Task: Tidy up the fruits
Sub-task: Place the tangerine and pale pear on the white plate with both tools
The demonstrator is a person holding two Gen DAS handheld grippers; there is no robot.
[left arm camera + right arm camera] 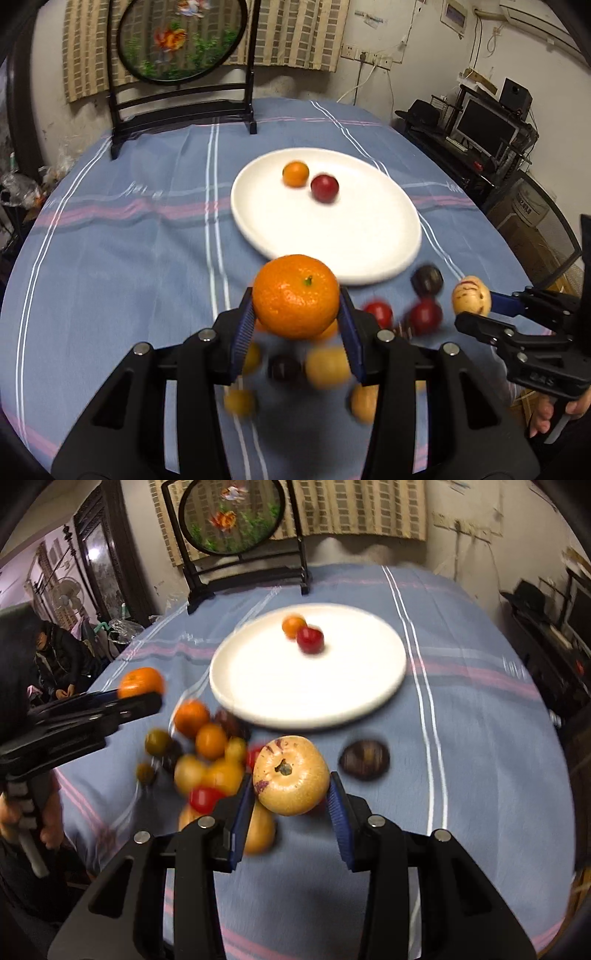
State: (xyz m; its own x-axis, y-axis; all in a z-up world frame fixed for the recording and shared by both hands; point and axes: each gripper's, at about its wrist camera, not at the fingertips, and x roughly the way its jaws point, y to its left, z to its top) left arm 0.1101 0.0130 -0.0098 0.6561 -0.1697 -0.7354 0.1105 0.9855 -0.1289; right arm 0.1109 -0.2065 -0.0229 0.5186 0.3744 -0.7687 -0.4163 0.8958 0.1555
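My left gripper [296, 308] is shut on an orange tangerine [295, 295], held above a blurred pile of loose fruits [325, 365] on the blue cloth. My right gripper [291, 794] is shut on a pale yellow fruit with purple streaks [291, 774], also lifted off the cloth. Ahead lies a white plate [332, 243] holding a small orange [295, 173] and a red fruit [324, 187]. From the right wrist view the left gripper [142, 696] shows at the left with its tangerine [141, 681], beside the pile [207, 760]. The right gripper [476, 308] with its pale fruit [471, 295] shows at the right of the left wrist view.
A dark purple fruit [364, 759] lies alone right of the pile. A black framed round screen [181, 74] stands at the table's far edge. The white plate [258, 701] sits mid-table. A seated person [59, 657] is at the far left; a desk with a monitor [487, 125] stands right.
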